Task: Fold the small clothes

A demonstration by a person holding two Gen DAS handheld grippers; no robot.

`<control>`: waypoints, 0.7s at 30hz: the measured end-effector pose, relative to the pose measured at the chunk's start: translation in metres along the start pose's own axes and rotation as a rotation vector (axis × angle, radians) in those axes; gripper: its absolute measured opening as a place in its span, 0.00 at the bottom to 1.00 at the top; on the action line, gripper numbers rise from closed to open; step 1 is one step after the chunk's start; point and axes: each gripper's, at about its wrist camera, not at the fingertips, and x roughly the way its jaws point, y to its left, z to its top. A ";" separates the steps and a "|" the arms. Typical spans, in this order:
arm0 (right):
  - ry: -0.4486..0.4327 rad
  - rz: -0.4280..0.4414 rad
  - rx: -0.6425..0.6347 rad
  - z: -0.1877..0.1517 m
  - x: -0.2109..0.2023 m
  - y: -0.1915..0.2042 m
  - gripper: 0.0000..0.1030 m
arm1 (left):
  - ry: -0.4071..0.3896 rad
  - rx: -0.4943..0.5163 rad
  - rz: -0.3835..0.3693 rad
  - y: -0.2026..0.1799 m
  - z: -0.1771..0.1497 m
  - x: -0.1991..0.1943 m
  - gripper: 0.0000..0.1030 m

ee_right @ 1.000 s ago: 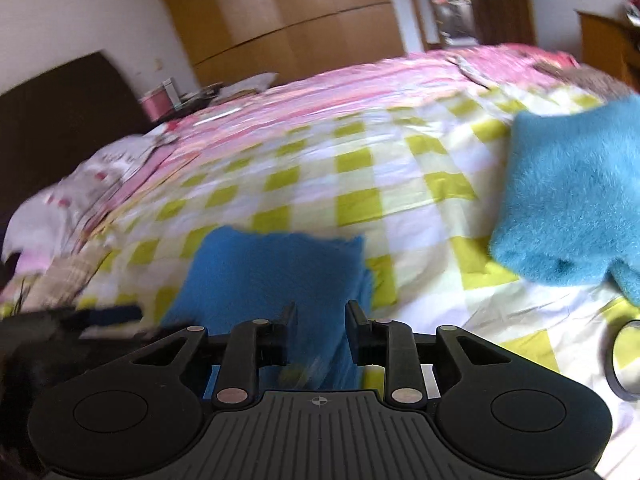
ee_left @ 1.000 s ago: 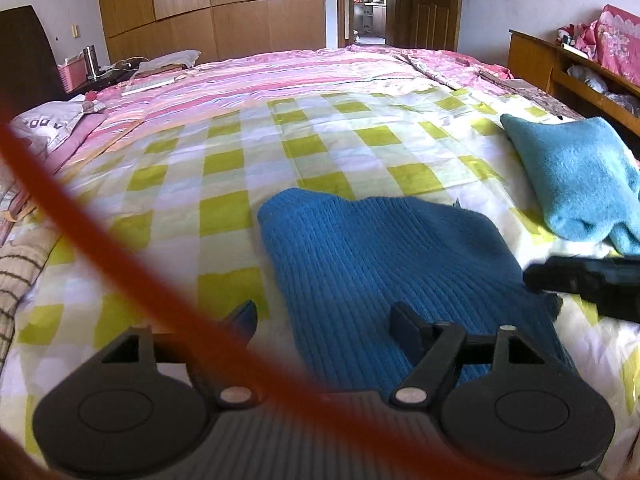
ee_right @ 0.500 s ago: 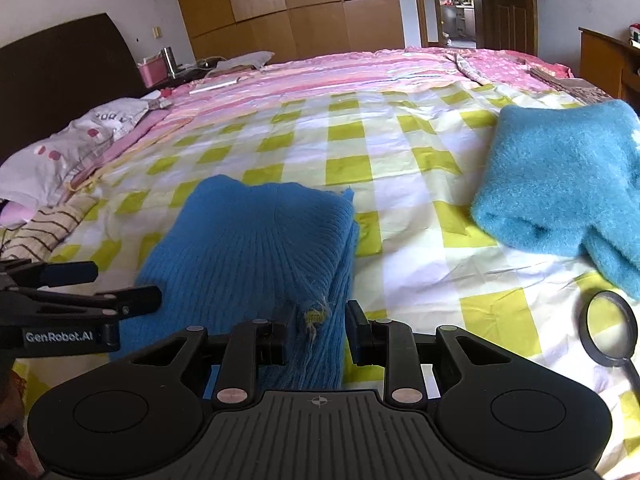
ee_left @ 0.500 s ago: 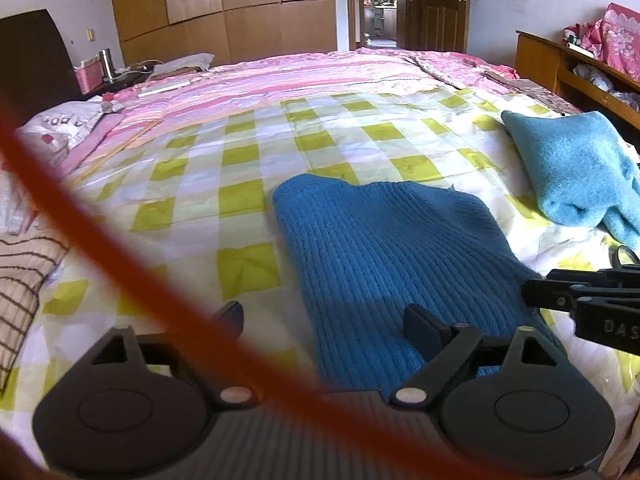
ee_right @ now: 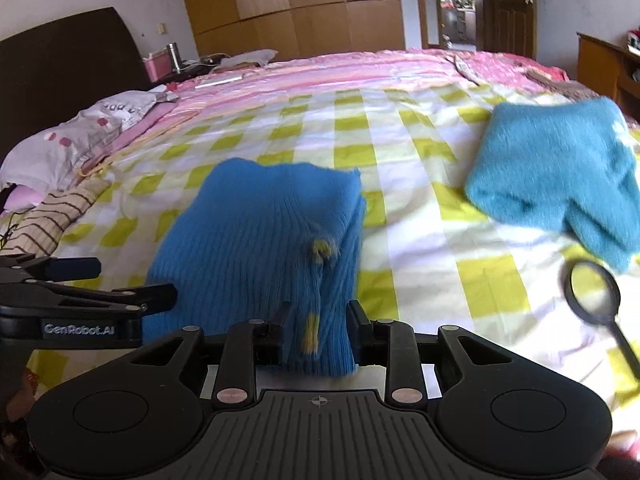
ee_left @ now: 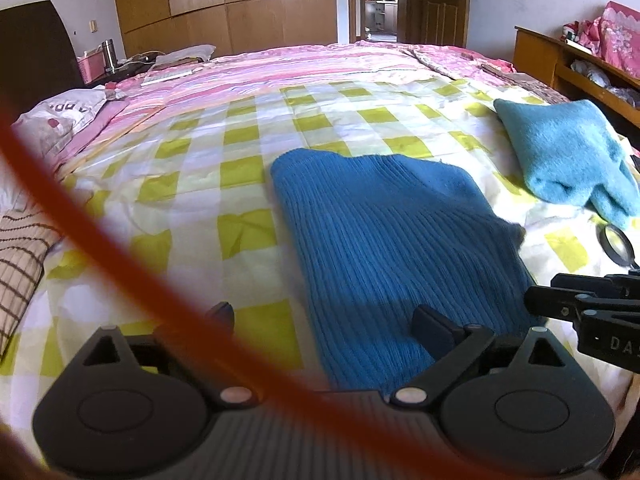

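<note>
Blue ribbed sweater (ee_left: 384,248) lies folded on the checked bedspread (ee_left: 248,168), long axis running near to far.
My right gripper (ee_right: 318,330) pinches its near edge, opening slightly; only the right view shows this. My left gripper (ee_left: 320,320) is spreading wide, empty.

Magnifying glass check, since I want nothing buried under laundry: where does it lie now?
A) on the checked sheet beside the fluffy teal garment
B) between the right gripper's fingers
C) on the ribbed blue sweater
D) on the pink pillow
A: the magnifying glass lies on the checked sheet, just beside the fluffy teal garment.
</note>
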 end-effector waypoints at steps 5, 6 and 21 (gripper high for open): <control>-0.008 -0.003 0.017 -0.010 -0.007 0.001 0.28 | 0.003 0.009 -0.007 -0.004 -0.009 -0.004 1.00; -0.006 -0.004 0.016 -0.012 -0.008 0.002 0.28 | 0.006 0.010 -0.007 -0.005 -0.010 -0.004 1.00; -0.014 -0.021 0.003 -0.025 -0.014 0.011 0.34 | 0.044 0.006 -0.020 -0.007 -0.025 -0.003 1.00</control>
